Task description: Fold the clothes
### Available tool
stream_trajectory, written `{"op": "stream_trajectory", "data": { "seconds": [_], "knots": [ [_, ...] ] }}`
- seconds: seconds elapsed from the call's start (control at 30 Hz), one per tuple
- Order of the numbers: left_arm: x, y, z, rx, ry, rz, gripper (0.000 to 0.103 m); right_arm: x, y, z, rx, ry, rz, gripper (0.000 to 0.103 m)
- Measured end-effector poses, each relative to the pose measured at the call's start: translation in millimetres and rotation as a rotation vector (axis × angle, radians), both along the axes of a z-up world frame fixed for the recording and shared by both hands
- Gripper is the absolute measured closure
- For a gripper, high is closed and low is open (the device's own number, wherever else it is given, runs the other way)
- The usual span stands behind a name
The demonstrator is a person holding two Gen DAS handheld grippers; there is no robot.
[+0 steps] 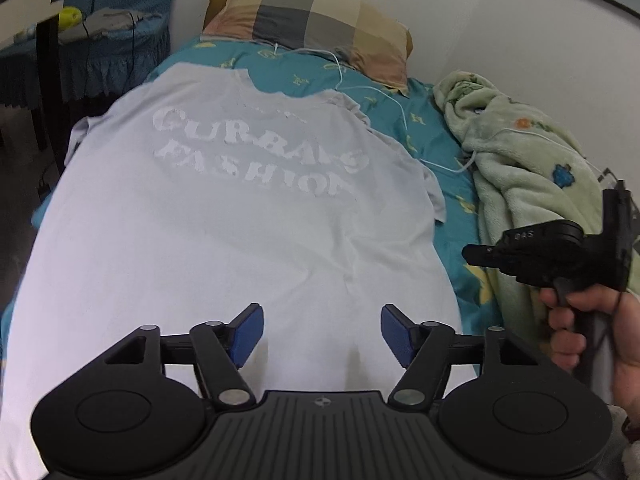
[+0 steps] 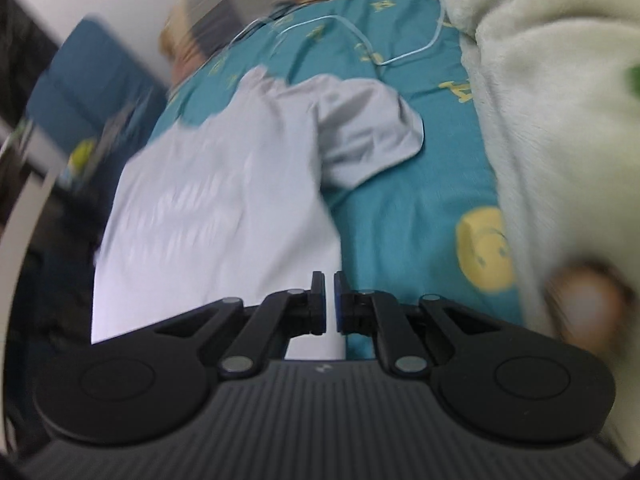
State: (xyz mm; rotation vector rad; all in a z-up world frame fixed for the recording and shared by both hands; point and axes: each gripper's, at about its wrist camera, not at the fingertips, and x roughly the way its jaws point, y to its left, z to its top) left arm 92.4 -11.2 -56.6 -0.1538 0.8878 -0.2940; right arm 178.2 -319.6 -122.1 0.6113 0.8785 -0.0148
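A white T-shirt (image 1: 224, 216) with pale "FASHION" lettering lies spread flat on the teal bed sheet (image 1: 424, 128), collar toward the pillow. My left gripper (image 1: 322, 334) is open and empty, over the shirt's bottom hem. My right gripper (image 2: 330, 300) is shut with nothing between its pads, above the shirt's right edge (image 2: 224, 216) where it meets the sheet (image 2: 400, 184). The right sleeve (image 2: 368, 128) lies out on the sheet. The right gripper also shows in the left wrist view (image 1: 468, 254), held in a hand at the right.
A checked pillow (image 1: 316, 20) lies at the bed's head by the wall. A green fleece blanket (image 1: 520, 168) is bunched along the right side, also in the right wrist view (image 2: 560, 100). A white cable (image 1: 372, 88) trails over the sheet. A blue-covered chair (image 1: 116, 52) stands left.
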Motion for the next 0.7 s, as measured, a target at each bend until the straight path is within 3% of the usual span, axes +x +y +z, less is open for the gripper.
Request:
{"op": "stream_trajectory", "data": {
  "seconds": [0.17, 0.2, 0.27, 0.33, 0.6, 0.7],
  "knots": [
    [33.9, -17.7, -15.9, -0.008, -0.044, -0.007, 0.032, 32.2, -11.2, -38.0, 0.038, -0.011, -0.057, 0.093],
    [38.3, -19.7, -22.4, -0.018, -0.031, -0.01, 0.032, 35.6, -11.8, -44.2, 0.034, -0.009, -0.061, 0.088],
    [43.5, -20.8, -34.5, -0.033, 0.007, -0.016, 0.032, 40.3, -13.1, -53.1, 0.032, -0.009, -0.076, 0.061],
    [47.5, -19.8, -43.1, -0.037, 0.034, -0.012, 0.032, 43.2, -16.6, -54.9, 0.052, -0.038, -0.104, 0.053],
    [54.3, -9.6, -57.9, -0.112, 0.098, 0.028, 0.032, 56.3, -42.5, -70.3, 0.184, -0.119, -0.27, 0.056],
    [52.7, -11.4, -60.8, -0.106, 0.102, 0.025, 0.032, 71.1, -40.5, -74.6, 0.196, -0.137, -0.242, 0.057]
  ]
}}
